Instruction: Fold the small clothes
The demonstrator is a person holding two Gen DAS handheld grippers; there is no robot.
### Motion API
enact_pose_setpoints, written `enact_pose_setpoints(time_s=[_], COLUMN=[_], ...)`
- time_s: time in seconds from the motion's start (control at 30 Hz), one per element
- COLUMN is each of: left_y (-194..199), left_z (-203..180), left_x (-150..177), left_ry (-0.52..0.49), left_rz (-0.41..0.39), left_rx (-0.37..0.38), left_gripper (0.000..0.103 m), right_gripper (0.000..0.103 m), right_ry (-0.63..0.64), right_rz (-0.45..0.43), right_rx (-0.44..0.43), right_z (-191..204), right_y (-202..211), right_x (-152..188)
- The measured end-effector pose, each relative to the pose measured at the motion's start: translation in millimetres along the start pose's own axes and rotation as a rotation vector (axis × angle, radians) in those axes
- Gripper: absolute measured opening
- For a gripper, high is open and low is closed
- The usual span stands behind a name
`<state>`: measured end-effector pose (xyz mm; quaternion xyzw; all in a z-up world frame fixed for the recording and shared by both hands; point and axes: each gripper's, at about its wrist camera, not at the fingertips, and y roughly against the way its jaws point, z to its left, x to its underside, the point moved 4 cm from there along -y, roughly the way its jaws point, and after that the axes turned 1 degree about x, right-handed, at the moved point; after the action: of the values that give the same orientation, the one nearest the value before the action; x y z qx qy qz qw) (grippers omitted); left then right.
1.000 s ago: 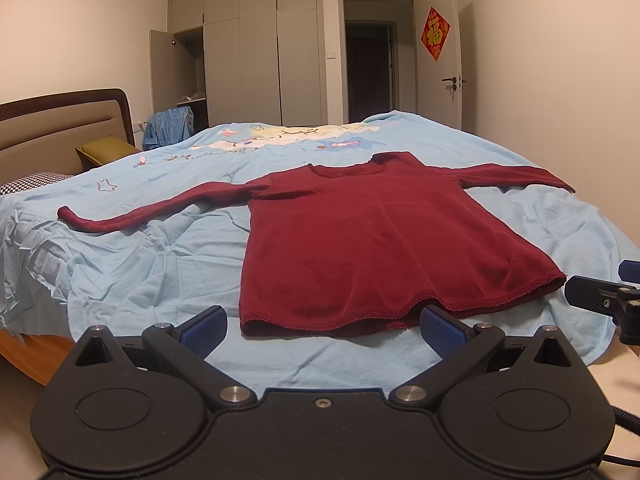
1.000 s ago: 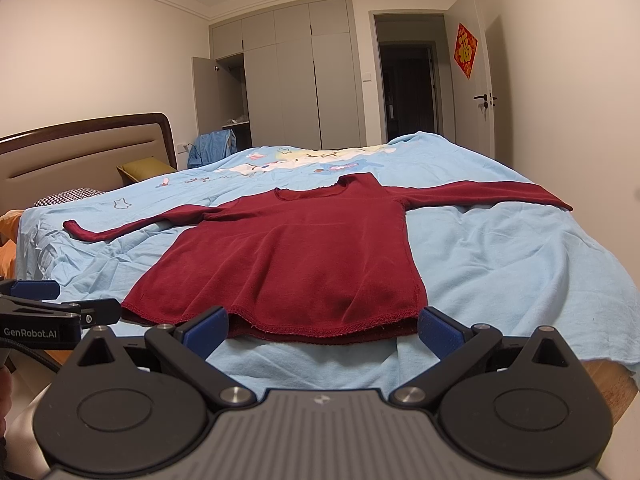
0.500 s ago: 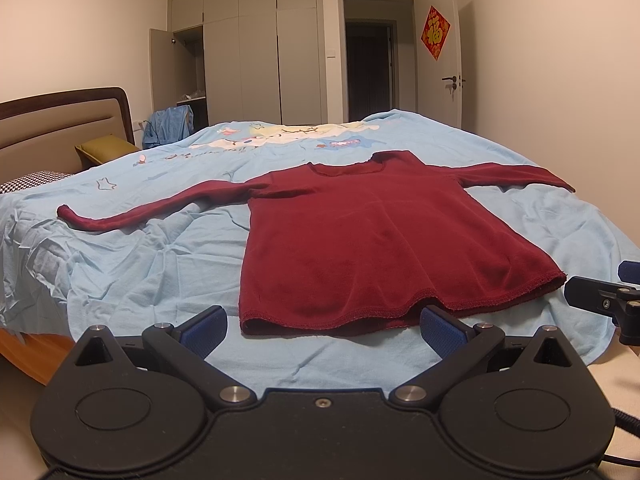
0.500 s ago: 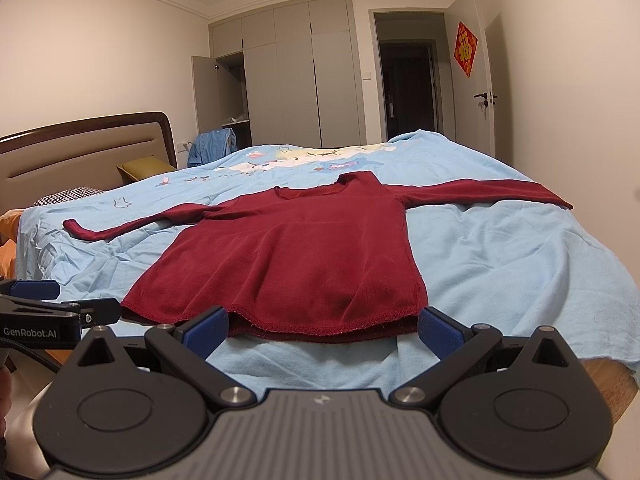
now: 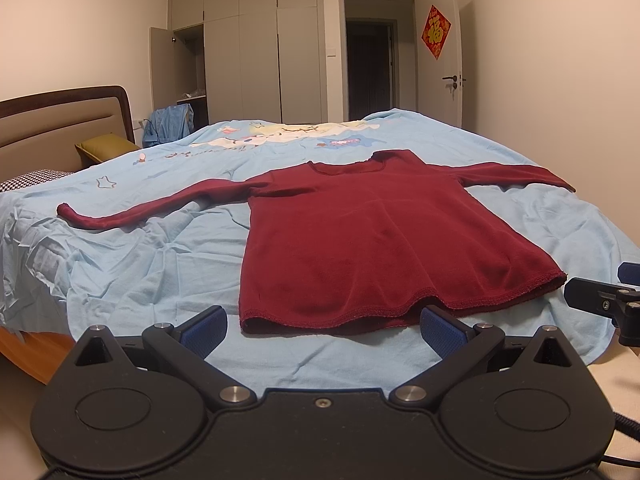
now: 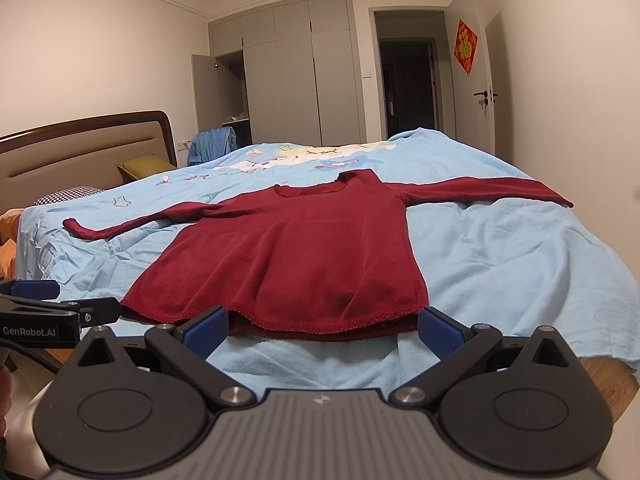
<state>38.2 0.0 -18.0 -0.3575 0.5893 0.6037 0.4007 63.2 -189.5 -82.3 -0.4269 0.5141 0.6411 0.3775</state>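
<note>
A dark red long-sleeved top (image 5: 372, 236) (image 6: 296, 256) lies flat on the light blue bedsheet (image 5: 152, 264) (image 6: 512, 256), both sleeves spread out sideways and its hem toward me. My left gripper (image 5: 322, 326) hovers open just short of the hem, nothing between its blue pads. My right gripper (image 6: 322, 326) is open too, its pads level with the hem's right part and holding nothing. Each gripper shows at the edge of the other's view: the right gripper (image 5: 608, 300), the left gripper (image 6: 52, 304).
A brown headboard (image 5: 60, 120) and pillows (image 5: 104, 146) stand at the left. Wardrobes (image 5: 260, 60) with one open door and a dark doorway (image 5: 370, 72) are behind the bed. The bed's near edge drops off under the grippers.
</note>
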Motion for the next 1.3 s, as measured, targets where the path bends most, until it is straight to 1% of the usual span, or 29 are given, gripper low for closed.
enact_pose_setpoints(time_s=[0.57,0.63,0.93,1.07,1.13,1.2,1.27,1.3], left_y=[0,0,2,-2,-7,-15,-24,-30], left_z=[0,0,-1,0,-2,-7,-12,-14], left_x=[0,2,3,3,2,-1,-6,-12], left_ry=[0.001,0.001,0.005,0.002,-0.015,-0.049,-0.085,-0.099], left_rz=[0.002,0.002,0.008,0.022,0.043,0.079,0.105,0.107], left_rx=[0.000,0.001,0.004,0.006,0.024,0.084,0.131,0.143], left_gripper=[0.103,0.103,0.102,0.103,0.102,0.102,0.102,0.102], right_gripper=[0.103,0.103,0.103,0.103,0.103,0.103,0.103,0.103], right_ry=[0.000,0.000,0.000,-0.016,-0.039,-0.048,-0.007,0.027], right_rz=[0.001,0.001,0.007,0.050,0.085,0.128,0.152,0.149], right_rx=[-0.003,-0.002,-0.005,-0.063,-0.101,-0.138,-0.151,-0.143], right_z=[0,0,0,-1,-3,-4,-4,-3], right_y=[-1,-2,-2,-7,-10,-16,-20,-21], right_x=[-1,4,6,7,7,3,-4,-8])
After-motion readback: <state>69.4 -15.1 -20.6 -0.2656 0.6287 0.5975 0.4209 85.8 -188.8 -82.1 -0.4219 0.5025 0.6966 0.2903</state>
